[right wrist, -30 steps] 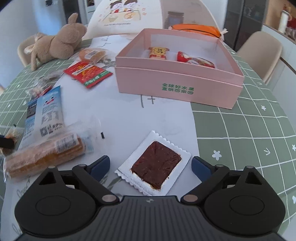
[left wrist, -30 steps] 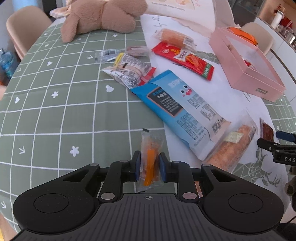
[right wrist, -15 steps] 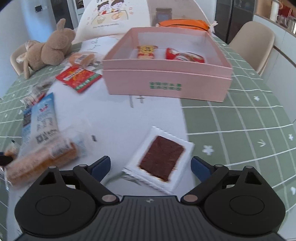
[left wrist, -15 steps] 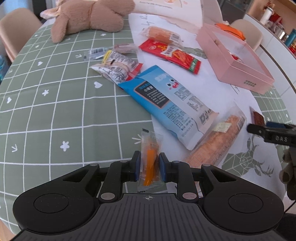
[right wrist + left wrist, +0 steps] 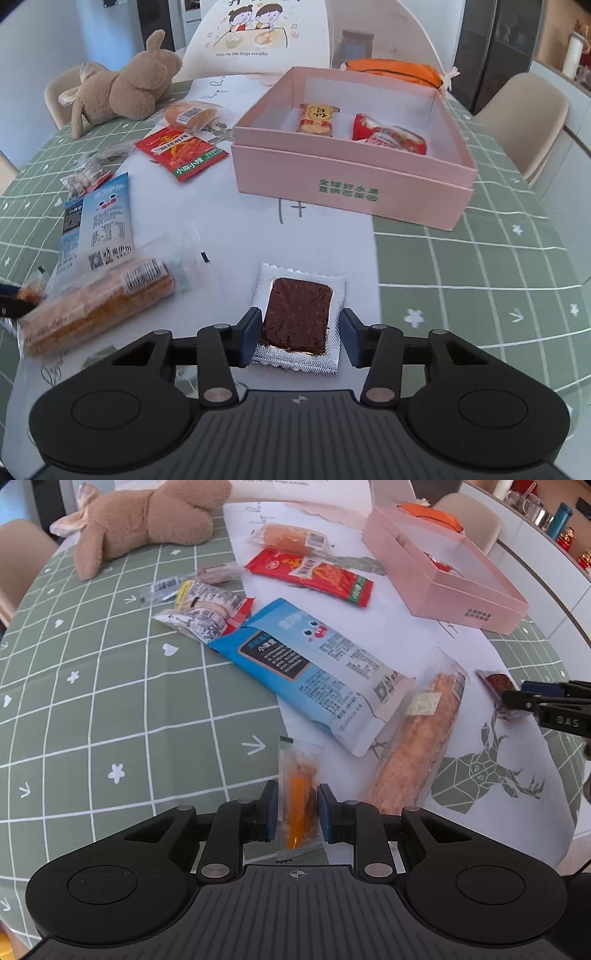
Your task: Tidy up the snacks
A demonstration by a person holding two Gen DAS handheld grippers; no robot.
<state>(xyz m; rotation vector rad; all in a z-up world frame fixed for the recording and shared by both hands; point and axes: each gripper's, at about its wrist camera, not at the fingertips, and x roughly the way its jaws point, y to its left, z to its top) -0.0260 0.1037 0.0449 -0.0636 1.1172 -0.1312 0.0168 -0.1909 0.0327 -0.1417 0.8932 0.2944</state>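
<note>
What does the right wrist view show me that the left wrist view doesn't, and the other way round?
Only the right wrist view: the inside of the pink box, holding a yellow biscuit pack and a red-and-white pack, and the right tool, whose jaws have just been closing, with the brown jerky pack between its pads.
Only the left wrist view: the left tool shut on a clear sachet with an orange stick.
Both: the blue bag, the long bread pack, the red chilli snack pack and the plush rabbit.
</note>
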